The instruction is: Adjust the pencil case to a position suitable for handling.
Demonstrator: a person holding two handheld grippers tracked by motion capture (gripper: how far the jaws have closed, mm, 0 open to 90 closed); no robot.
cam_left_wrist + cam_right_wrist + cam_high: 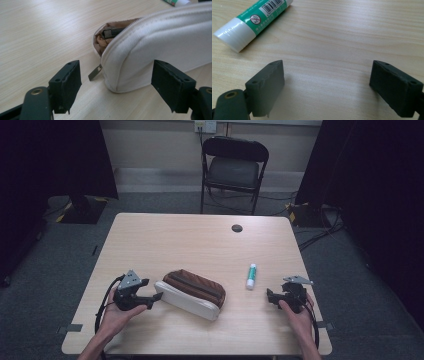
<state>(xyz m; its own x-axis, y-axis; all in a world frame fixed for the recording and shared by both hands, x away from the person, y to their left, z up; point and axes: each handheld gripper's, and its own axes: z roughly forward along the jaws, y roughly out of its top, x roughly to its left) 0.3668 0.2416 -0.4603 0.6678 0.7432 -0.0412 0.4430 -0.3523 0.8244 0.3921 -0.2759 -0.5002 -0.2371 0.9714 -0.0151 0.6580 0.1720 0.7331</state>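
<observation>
White-and-brown pencil case (192,294) lies on wooden tabletop (190,240), its end btw. the spread jaws of left gripper (116,82), zip partly open. Right gripper (327,87), jaws spread w/ nothing inside, is near green-white glue stick (253,21).

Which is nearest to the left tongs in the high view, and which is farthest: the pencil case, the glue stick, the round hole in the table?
From the left tongs:
1. Pencil case, right beside the tips, front middle.
2. Glue stick, further right.
3. Round hole, far side of the table.
</observation>
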